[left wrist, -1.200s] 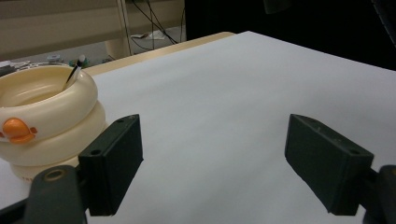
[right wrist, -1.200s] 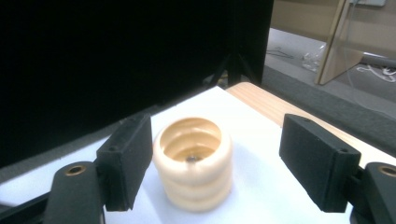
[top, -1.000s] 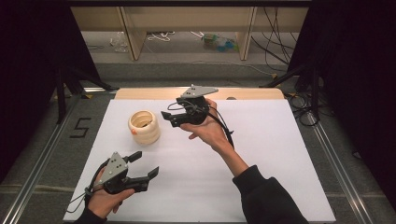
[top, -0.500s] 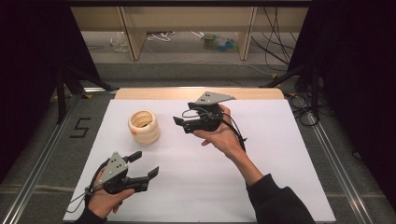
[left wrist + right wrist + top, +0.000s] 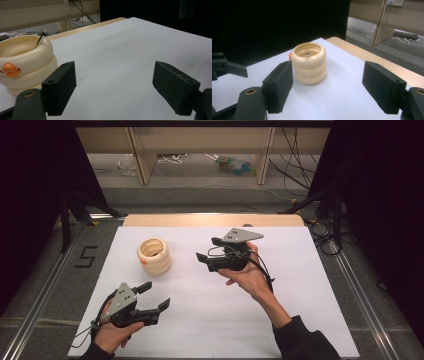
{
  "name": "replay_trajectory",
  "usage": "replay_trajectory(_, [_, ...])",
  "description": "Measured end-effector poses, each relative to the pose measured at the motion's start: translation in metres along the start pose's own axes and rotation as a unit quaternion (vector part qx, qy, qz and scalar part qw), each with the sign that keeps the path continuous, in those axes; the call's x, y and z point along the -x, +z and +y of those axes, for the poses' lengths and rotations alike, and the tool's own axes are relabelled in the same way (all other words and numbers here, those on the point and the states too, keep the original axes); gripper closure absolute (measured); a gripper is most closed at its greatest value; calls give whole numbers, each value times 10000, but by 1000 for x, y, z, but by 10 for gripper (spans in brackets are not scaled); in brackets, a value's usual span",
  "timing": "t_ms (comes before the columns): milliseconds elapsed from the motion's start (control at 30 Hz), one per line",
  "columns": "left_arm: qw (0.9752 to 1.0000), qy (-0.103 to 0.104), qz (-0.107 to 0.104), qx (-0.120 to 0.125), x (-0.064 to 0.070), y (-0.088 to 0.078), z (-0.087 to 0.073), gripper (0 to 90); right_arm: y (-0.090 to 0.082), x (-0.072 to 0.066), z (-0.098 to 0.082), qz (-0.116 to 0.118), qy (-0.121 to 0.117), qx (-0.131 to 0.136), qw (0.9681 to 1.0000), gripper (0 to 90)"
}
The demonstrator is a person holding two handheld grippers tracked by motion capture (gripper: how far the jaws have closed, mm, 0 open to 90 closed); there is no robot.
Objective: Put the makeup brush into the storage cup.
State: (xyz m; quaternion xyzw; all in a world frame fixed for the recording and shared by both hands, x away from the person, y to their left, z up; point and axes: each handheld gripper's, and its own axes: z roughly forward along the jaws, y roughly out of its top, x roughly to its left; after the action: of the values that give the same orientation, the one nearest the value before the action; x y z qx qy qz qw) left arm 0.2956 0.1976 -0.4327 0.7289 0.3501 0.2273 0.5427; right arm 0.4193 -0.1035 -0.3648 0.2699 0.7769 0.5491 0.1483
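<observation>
Cup (image 5: 154,255) of stacked cream rings stands on the white surface (image 5: 300,310), left of the right gripper (image 5: 209,251) (jaws wide, empty). Approach step, I judge; next, straddle and close. Left gripper (image 5: 156,296) waits open.

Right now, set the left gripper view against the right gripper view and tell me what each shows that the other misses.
Left gripper view: the orange knob on the side of the cream ringed holder, and a thin stick leaning inside it. Right gripper view: the holder's inside from above, with a small dark tip at its middle, plus the left gripper farther off. Both: the holder on the white table and open jaws holding nothing.
</observation>
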Motion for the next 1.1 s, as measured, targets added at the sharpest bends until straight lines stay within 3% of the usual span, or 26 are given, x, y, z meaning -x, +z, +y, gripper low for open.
replay_trajectory(367, [10000, 14, 34, 16, -1, 0, 0, 190, -15, 0, -19, -54, -1, -180, 9998, 256])
replay_trajectory(867, [10000, -21, 83, 52, -3, -2, 1, 191, -45, 3, -40, -41, 214, 157, 9996, 237])
replay_trajectory(1100, [9999, -1, 86, 61, -4, -2, 1, 192, -57, 3, -49, -121, 244, 114, 9996, 231])
